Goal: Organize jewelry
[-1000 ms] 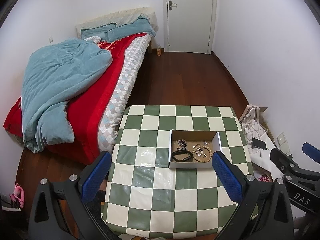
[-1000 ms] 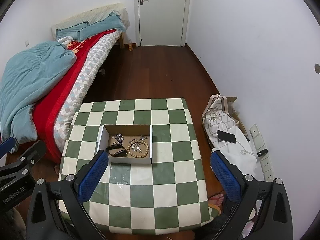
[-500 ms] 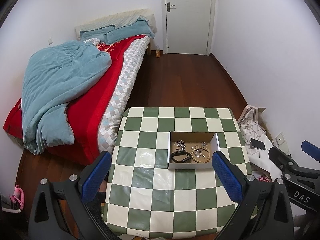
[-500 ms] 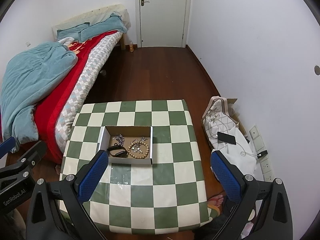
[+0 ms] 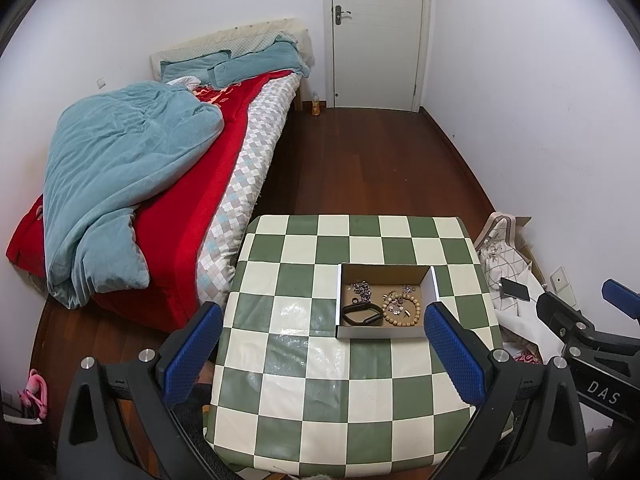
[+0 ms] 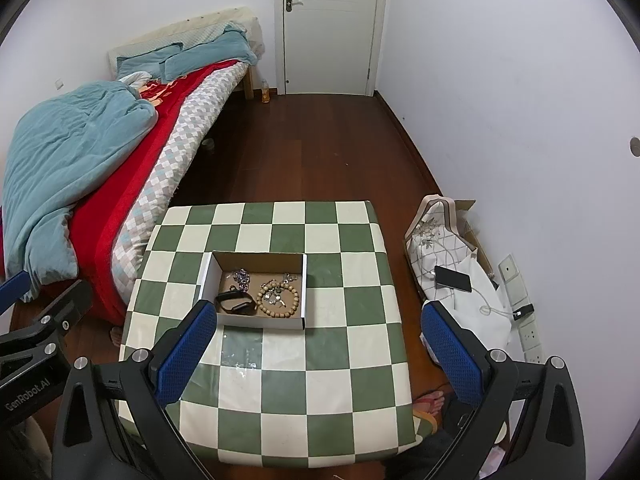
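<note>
A shallow cardboard box (image 5: 435,288) (image 6: 206,276) sits on a green-and-white checkered table (image 5: 304,364) (image 6: 320,360). Inside lie a black band (image 5: 361,314) (image 6: 236,303), a wooden bead bracelet (image 5: 402,309) (image 6: 279,299) and small silver pieces (image 5: 360,289) (image 6: 241,277). My left gripper (image 5: 320,354) is open and empty, high above the table's near side. My right gripper (image 6: 316,354) is open and empty too, also high above the table. Each gripper's body shows at the edge of the other's view.
A bed (image 5: 160,184) with a teal blanket and red cover stands left of the table. Bags and a phone (image 6: 452,279) lie on the floor at the right wall. A white door (image 5: 376,32) is at the far end. Dark wooden floor lies beyond the table.
Both grippers have risen and drawn back slightly, so the table and box look a little smaller and lower in view. Both stay open and empty.
</note>
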Tool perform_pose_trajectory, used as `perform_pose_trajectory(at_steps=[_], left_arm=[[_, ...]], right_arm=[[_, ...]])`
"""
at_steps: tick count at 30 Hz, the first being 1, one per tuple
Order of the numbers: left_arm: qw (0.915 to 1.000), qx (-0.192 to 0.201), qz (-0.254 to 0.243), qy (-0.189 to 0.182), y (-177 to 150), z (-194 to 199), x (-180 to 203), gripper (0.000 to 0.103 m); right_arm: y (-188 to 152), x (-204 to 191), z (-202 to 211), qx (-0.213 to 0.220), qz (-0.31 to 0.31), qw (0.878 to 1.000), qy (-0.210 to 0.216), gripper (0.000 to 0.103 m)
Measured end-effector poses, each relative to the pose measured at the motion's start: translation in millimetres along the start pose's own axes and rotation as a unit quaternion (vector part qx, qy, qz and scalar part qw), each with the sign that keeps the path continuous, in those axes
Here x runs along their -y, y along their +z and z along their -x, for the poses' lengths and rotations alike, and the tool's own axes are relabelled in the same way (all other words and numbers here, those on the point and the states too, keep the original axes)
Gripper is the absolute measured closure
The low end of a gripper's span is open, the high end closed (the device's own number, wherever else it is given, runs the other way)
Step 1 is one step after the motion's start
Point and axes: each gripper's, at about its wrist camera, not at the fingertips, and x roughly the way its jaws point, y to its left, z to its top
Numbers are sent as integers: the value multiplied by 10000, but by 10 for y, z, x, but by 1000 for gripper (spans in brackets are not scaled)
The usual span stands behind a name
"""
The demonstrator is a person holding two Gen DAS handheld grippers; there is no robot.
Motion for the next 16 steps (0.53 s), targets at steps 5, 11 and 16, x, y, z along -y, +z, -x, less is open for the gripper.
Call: perform_pose_trajectory(at_steps=[5,11,16], left_arm=[[10000,19,-1,2,-1,3,-5,0],[10000,-9,12,-2,1,15,-31,0],[10000,17,34,-14,14,39,-61,0]], right_arm=[[0,-3,3,5,-5,10000,-7,0],[9,-6,16,9,3,10000,5,0],[3,4,31,3,15,10000,7,0]])
